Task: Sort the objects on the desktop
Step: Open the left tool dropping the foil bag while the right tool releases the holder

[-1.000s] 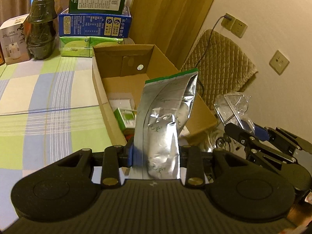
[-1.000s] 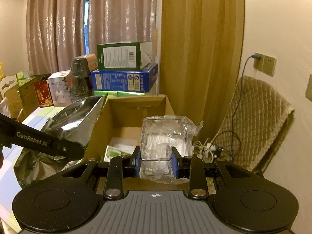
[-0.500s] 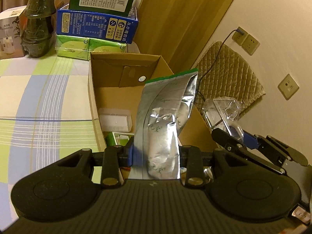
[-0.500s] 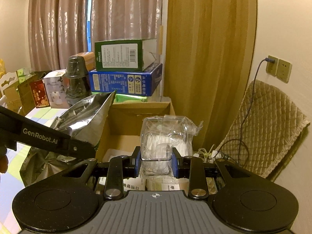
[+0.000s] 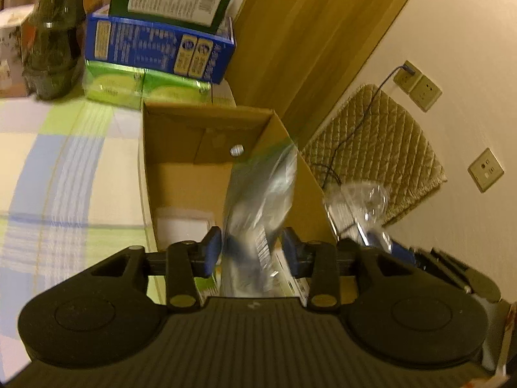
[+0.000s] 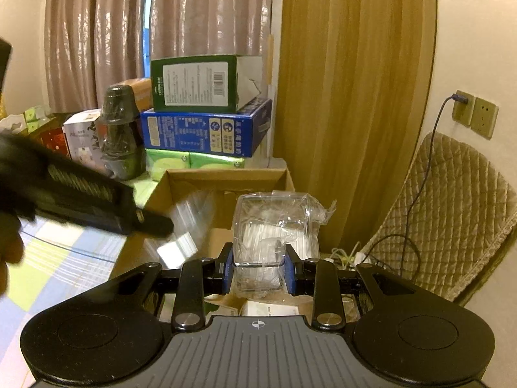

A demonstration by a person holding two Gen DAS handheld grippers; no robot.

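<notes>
The left gripper hangs over the open cardboard box on the counter, its jaws opening; the blurred silver foil pouch stands loose between them, above the box. Inside lie a white case and small green-and-white cartons. The right gripper stays clamped on a clear plastic tub of white sticks, above the box's right edge.
</notes>
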